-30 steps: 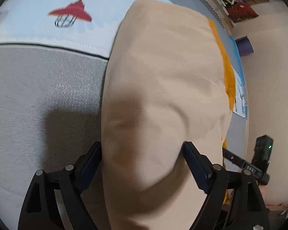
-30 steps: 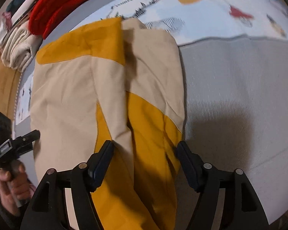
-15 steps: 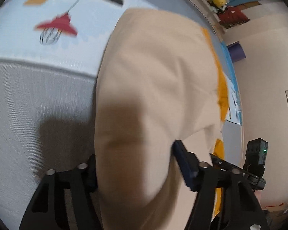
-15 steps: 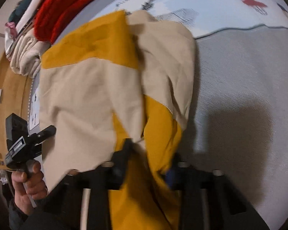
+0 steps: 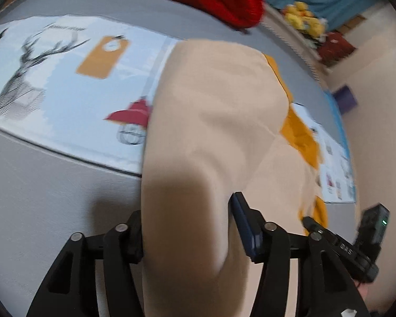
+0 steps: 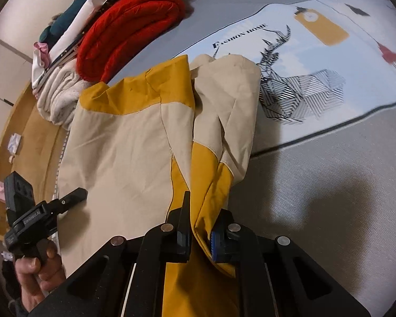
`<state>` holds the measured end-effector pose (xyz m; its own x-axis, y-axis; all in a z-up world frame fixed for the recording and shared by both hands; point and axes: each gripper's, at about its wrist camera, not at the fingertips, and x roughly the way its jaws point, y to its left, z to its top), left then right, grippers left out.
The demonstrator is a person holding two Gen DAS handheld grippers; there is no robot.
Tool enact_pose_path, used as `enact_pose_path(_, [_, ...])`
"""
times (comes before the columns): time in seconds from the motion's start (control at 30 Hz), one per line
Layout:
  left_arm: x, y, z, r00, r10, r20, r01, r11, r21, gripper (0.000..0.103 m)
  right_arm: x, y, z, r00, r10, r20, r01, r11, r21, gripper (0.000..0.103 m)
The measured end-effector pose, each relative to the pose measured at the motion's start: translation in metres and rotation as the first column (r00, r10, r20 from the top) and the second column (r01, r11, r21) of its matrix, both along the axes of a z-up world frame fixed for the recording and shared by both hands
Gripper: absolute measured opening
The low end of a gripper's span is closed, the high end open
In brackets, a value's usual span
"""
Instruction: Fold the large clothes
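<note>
1. Right wrist view: the right gripper (image 6: 200,235) has its jaws closing on the yellow hem of the garment (image 6: 124,153), with cloth pinched between the pads.
2. Left wrist view: the left gripper (image 5: 187,227) is closing too, and a thick beige fold fills the gap between its jaws, pressed on both sides.
3. The garment, beige with yellow panels, lies on the grey bed (image 6: 330,185), its far end over the printed sheet (image 6: 316,60), just beside a red blanket (image 6: 129,26).
4. Progress, as I judge it: both near corners are gripped, so a fold is starting. One side already looks doubled over.
5. Left to do: carry the near edge to the far end, lay it flat, then fold further.
</note>
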<state>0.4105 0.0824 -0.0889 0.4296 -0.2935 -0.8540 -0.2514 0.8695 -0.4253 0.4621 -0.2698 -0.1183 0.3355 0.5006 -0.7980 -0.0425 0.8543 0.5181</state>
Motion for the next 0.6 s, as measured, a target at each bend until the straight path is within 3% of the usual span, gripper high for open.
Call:
enact_pose_path(0.17, [-0.011, 0.011, 0.023, 0.998, 0.017, 0.065, -0.02, 0.999, 0.047, 0.052, 0.007, 0.026, -0.004, 1.0, -0.009, -0.005, 0.008, 0.995, -0.099, 0.012])
enact_pose_path(0.3, [-0.015, -0.007, 0.044, 0.991, -0.106, 0.076, 0.1, 0.992, 0.077, 0.052, 0.002, 0.027, 0.004, 1.0, -0.017, 0.006, 0.017, 0.986, -0.165, 0.018])
enact_pose_path(0.4, [-0.027, -0.038, 0.053, 0.964, -0.261, 0.057, 0.25, 0.957, 0.149, 0.052, -0.004, 0.02, 0.018, 0.998, -0.044, 0.04, 0.053, 0.972, -0.231, 0.018])
enact_pose_path(0.5, [-0.047, -0.065, 0.054, 0.922, -0.387, -0.013, 0.376, 0.889, 0.26, 0.054, -0.018, 0.018, 0.043, 0.993, -0.026, 0.114, 0.053, 0.968, -0.245, 0.02])
enact_pose_path(0.6, [-0.061, -0.074, 0.047, 0.905, -0.419, -0.076, 0.421, 0.855, 0.301, 0.054, -0.037, 0.027, 0.067, 0.977, 0.054, 0.207, 0.012, 0.953, -0.303, 0.02])
